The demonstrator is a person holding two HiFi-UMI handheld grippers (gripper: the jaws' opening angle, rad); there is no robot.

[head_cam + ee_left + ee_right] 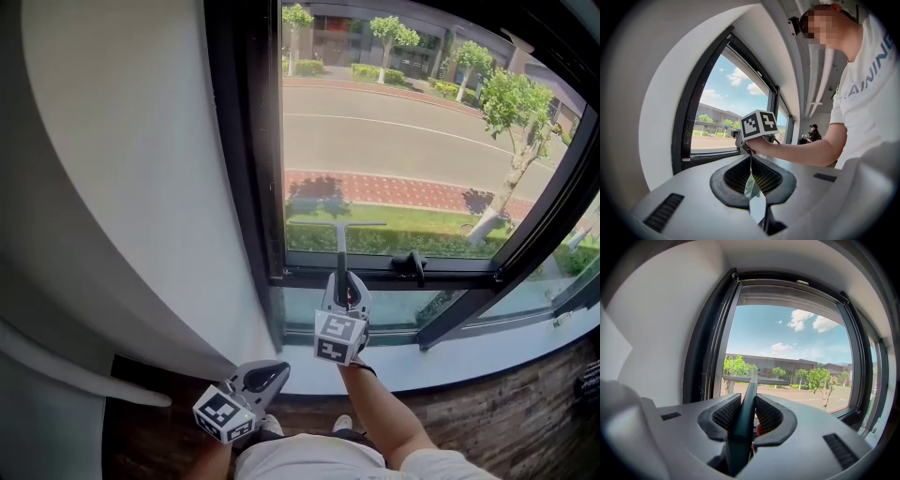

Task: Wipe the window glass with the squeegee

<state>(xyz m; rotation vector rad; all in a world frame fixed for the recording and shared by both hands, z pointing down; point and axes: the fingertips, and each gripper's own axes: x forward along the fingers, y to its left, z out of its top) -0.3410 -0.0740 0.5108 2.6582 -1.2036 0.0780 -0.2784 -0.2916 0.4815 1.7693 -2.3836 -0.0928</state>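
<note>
The squeegee has a dark green handle [742,427] and a narrow T-shaped blade [337,225]. In the head view the blade lies against the lower part of the window glass [403,122], just above the bottom frame. My right gripper [344,281] is shut on the handle and points up at the pane; in the right gripper view the blade [750,379] crosses the glass low down. My left gripper [270,377] hangs lower left near the white wall, its jaws together with nothing held. The left gripper view looks past the left gripper [751,173] at the right gripper's marker cube [759,124].
A black window handle [412,264] sits on the bottom frame, right of the squeegee. Below runs a white sill [450,361], then a dark wooden floor [506,422]. A curved white wall [122,187] fills the left. Another person [813,133] stands far back in the room.
</note>
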